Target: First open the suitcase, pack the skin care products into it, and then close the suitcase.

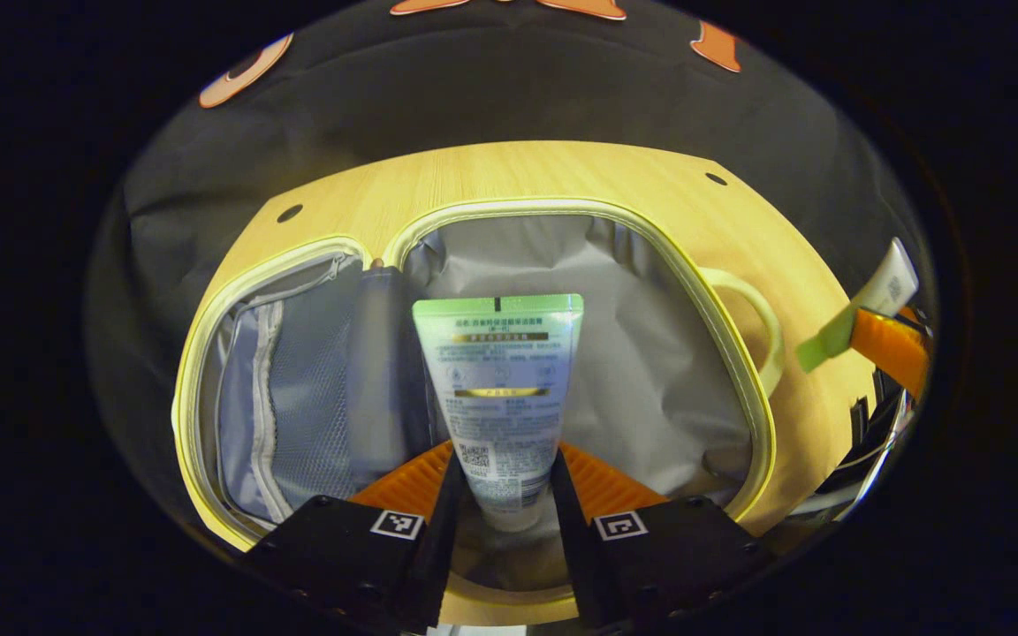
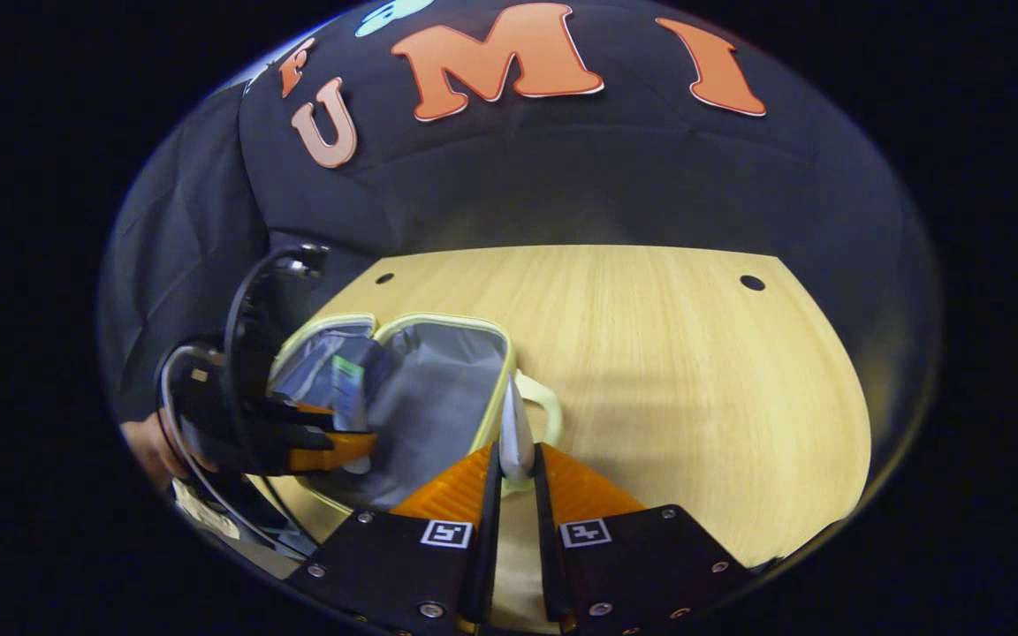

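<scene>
The left gripper (image 1: 502,495) clamps a green-topped tube (image 1: 498,389) between its 2 fingers, holding it above the open suitcase (image 1: 633,353), over the grey lining. The suitcase lies flat on the wooden table (image 2: 668,371), its mesh-pocket lid (image 1: 297,406) unfolded alongside. The right gripper (image 2: 514,481) pinches a second tube (image 2: 515,437) edge-on, just beside the suitcase's handle (image 2: 544,411).

Recording booth: a pale wooden tabletop (image 2: 650,353) (two drilled holes ahead of the right gripper) stood against a black cloth wall (image 2: 562,185).
</scene>
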{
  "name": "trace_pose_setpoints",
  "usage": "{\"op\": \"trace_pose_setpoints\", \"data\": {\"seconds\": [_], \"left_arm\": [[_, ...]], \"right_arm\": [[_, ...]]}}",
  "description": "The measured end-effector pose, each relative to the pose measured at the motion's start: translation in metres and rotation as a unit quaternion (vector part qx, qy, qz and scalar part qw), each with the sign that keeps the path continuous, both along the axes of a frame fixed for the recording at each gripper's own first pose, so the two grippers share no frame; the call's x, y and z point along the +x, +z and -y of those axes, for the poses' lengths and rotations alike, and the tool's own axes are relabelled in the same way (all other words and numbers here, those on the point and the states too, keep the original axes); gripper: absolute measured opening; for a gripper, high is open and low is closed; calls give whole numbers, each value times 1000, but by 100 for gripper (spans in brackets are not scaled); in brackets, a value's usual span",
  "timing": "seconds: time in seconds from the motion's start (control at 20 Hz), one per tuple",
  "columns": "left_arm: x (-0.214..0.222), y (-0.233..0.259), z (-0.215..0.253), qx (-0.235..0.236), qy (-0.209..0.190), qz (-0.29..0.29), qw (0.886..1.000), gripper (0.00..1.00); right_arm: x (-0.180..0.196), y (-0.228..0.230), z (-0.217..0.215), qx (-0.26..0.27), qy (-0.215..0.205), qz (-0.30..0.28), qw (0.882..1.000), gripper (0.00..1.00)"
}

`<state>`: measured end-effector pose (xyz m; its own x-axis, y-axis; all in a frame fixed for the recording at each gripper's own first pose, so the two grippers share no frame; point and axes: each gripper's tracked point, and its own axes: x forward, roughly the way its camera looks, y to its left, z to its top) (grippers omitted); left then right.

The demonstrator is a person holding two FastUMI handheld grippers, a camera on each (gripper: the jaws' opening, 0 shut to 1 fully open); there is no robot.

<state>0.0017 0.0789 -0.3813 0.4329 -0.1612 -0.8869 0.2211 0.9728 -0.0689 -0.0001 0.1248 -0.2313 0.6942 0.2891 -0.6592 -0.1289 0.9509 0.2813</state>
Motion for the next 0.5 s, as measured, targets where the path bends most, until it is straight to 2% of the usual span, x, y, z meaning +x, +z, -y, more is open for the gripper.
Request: {"op": "trace_pose_setpoints", "data": {"seconds": [0.25,0.4,0.5], "left_arm": [[12,-19,7,-8,28,1,1000,55],[15,-17,2,14,46,20,999,57],[18,-11,6,-6,43,38,998,59]], "right_arm": [[5,0,-23,9,25,-5,1000,22],[7,-2,-33,13,36,-14,999,22],[8,-3,-40,26,41,-20,999,22]]}}
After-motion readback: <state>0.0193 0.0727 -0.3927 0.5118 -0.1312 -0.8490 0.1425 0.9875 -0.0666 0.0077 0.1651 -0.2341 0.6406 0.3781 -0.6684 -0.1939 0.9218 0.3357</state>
